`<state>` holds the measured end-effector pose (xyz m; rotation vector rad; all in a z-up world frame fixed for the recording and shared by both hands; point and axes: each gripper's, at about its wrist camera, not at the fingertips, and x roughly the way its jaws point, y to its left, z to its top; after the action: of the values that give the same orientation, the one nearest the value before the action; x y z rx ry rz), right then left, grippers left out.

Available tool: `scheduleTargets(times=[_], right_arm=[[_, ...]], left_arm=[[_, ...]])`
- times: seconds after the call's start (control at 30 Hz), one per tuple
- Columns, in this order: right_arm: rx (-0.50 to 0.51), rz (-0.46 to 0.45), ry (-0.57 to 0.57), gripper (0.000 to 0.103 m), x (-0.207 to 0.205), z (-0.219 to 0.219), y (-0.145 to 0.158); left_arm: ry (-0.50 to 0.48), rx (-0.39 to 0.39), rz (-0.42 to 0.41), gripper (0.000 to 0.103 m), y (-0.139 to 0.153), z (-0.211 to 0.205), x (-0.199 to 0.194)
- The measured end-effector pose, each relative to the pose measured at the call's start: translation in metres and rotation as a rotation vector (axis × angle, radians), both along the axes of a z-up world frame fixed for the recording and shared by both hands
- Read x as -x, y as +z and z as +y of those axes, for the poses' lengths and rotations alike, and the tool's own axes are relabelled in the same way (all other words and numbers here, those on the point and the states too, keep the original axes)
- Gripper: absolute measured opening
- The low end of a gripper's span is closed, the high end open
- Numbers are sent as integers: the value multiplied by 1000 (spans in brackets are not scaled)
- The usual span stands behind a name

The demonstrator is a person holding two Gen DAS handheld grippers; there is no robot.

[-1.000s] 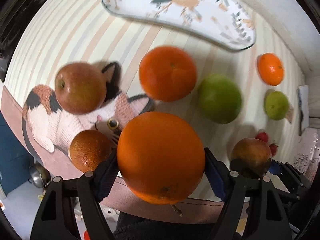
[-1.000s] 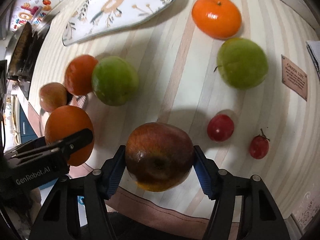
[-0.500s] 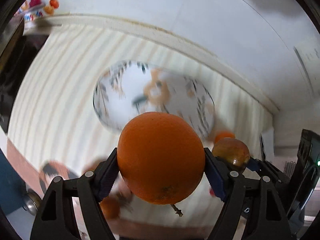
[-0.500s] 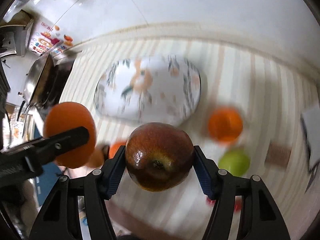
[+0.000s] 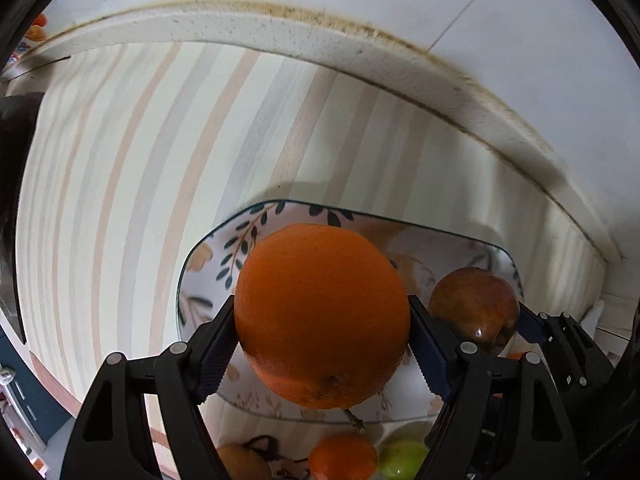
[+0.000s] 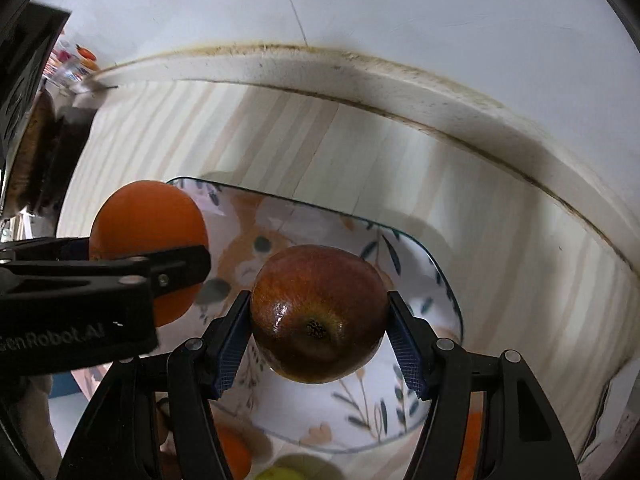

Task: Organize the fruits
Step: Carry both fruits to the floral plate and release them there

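My left gripper is shut on a large orange, held above the left part of a flowered plate. My right gripper is shut on a dark red apple, held above the middle of the same plate. In the right wrist view the orange and the left gripper's black finger show at the left. In the left wrist view the apple shows at the right. The plate has nothing on its visible parts.
The plate lies on a striped cloth close to a white ledge and the wall. Near the lower edge of the left wrist view lie a small orange, a green fruit and another fruit.
Both grippers carried their fruits away from the loose fruits to above the plate by the wall. The loose fruits slid to the lower edge of both views.
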<state>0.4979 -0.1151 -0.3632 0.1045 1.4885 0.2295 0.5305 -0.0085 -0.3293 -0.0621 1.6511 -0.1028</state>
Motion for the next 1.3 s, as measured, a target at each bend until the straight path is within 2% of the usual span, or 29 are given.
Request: scheduleTargets(times=[0.1, 0.37, 0.4, 0.43, 0.53, 0.6, 0.7, 0.77, 0.97, 1.1, 1.3], right_arm=[[3, 11, 5, 67, -2, 2, -6], [-26, 38, -33, 68, -16, -3, -16], [-30, 39, -37, 72, -16, -4, -15], [-32, 42, -38, 82, -18, -4, -15], [-17, 41, -39, 88, -14, -6, -10], [-4, 42, -44, 92, -10, -9, -7], [10, 40, -51, 92, -3, -11, 0], [27, 34, -58, 92, 7, -15, 7], [58, 9, -52, 92, 37, -20, 35], [68, -32, -35, 92, 66, -22, 59], [55, -103, -47, 92, 100, -9, 102]], left_arm=[[0, -4, 25, 78, -11, 3, -4], [-30, -31, 36, 78, -16, 7, -5], [-32, -30, 35, 78, -17, 9, -4], [-31, -27, 39, 78, -18, 11, -3], [-15, -17, 31, 82, -17, 19, 4], [-9, -26, 4, 87, -7, 22, -3], [-1, -23, -14, 87, 3, 29, 2], [-3, -54, -39, 87, 11, 35, 8], [25, -88, -122, 87, 37, 59, 49], [42, -117, -184, 87, 61, 44, 69], [34, -138, -303, 87, 100, 48, 107]])
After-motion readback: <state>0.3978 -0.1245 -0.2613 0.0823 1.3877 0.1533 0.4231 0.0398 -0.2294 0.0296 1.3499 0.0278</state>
